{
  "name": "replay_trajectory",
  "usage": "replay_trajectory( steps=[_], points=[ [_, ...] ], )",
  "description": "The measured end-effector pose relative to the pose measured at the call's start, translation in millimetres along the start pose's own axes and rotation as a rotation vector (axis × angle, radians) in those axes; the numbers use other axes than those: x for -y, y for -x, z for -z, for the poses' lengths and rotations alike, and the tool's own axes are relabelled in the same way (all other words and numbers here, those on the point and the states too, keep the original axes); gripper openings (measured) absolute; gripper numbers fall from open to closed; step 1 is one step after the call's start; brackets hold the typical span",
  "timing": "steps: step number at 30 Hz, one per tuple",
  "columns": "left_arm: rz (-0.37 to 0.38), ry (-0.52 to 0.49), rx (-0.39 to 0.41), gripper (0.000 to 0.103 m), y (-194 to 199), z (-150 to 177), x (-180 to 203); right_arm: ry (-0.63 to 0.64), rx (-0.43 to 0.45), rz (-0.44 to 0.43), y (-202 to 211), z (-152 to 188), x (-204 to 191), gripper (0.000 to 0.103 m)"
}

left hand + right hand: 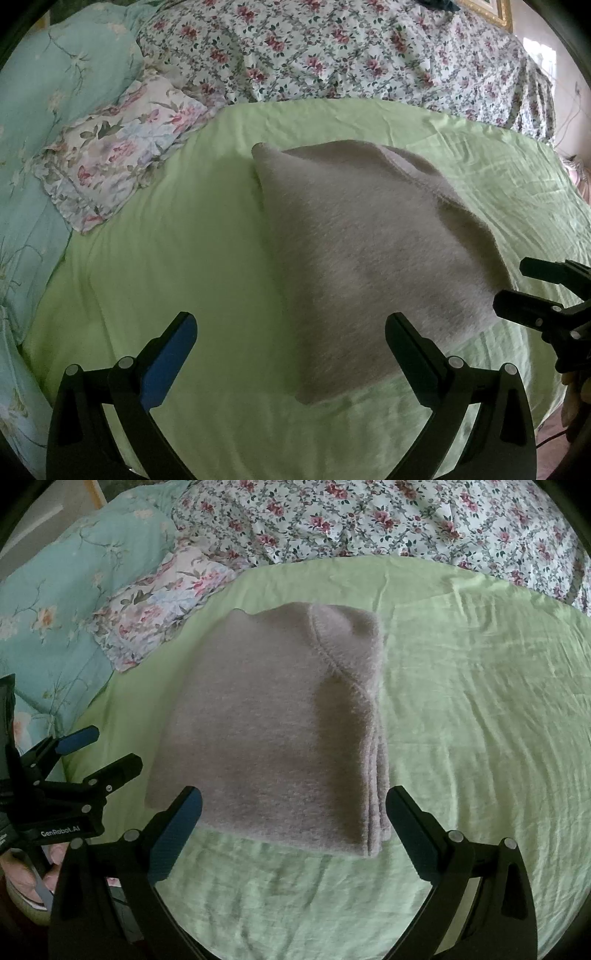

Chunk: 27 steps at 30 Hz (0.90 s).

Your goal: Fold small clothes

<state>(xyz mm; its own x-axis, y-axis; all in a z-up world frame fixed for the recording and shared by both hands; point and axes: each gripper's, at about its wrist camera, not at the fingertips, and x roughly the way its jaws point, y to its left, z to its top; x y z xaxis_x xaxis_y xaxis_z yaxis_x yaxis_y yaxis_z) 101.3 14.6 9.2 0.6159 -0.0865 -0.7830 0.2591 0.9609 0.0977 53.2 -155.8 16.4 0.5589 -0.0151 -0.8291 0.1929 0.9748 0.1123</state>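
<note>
A folded grey fleece garment [373, 258] lies on the light green sheet [177, 258]; in the right wrist view it [273, 738] sits in the middle with stacked layers along its right edge. My left gripper [291, 347] is open and empty, just short of the garment's near left corner. My right gripper [293, 827] is open and empty, its fingers either side of the garment's near edge. The right gripper also shows at the right edge of the left wrist view [513, 284], open beside the garment. The left gripper shows in the right wrist view [107, 753], open.
A floral pillow [118, 162] and a teal quilt [48, 110] lie at the left. A flowered blanket [332, 55] covers the back of the bed. The green sheet [480, 720] stretches bare to the right of the garment.
</note>
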Motion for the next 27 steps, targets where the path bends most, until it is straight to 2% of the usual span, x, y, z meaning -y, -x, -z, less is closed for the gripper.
replay_trajectory(
  steps=[27],
  points=[
    [0.003,-0.006,0.004,0.102,-0.1,-4.9,3.2,-0.002,0.003,-0.001,1.0,-2.2,0.8,0.100]
  ],
)
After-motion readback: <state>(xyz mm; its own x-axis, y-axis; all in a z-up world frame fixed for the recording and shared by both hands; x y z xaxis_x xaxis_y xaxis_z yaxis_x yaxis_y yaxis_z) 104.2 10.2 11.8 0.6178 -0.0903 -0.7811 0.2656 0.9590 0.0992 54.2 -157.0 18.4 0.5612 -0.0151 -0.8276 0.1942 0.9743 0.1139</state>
